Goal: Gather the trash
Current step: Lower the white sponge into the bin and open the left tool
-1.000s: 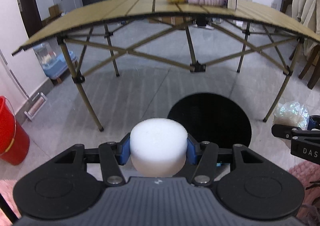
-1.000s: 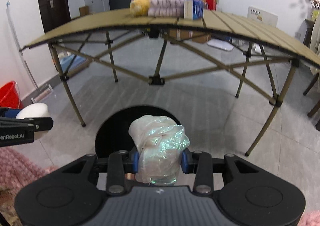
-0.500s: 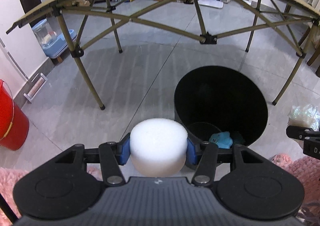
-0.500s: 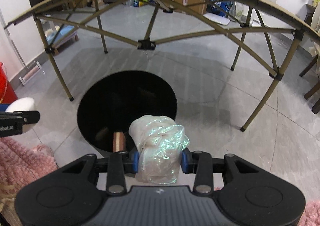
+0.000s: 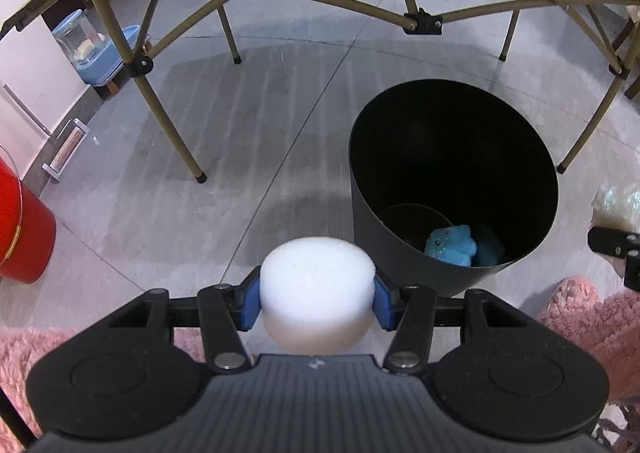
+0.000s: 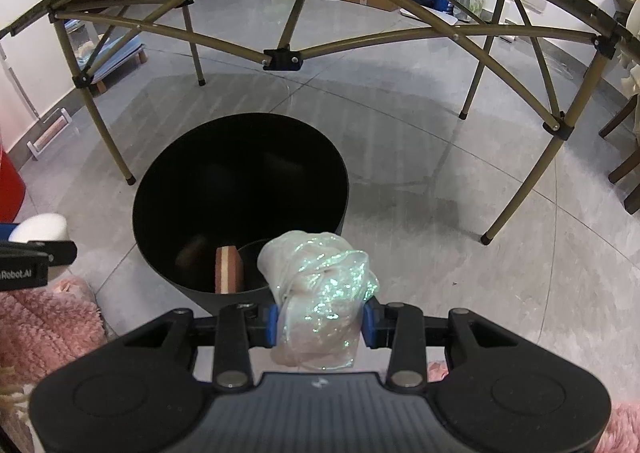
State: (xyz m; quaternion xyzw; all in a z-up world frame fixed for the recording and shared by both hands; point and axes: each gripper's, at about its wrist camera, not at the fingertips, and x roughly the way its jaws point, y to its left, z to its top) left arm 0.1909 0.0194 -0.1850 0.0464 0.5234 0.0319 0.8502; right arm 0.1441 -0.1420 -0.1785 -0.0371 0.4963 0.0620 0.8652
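- While both tongs point steeply down, the left tongs (image 5: 316,303) grip a white foam puck (image 5: 316,293) between their blue pads, and the right tongs (image 6: 319,323) pinch a crumpled iridescent plastic wrapper (image 6: 320,293).
- Neither piece hangs over the black trash bin (image 5: 452,181) yet — the puck sits just outside its near-left rim, the wrapper at its near-right rim.
- To drop cleanly, I judge each hand should carry its load inward past the rim before letting go; the light wrapper may cling to a pad, so open wide.
- Inside the bin lie a blue crumpled scrap (image 5: 452,245) and a brown-and-cream striped block (image 6: 228,269).
- The bin stands on the grey tiled floor (image 5: 240,133) in front of the folding desk (image 6: 280,57), pink rugs at the edges.
- Readable writing: "Robot.AI" on the left tongs' side, seen from the right wrist.
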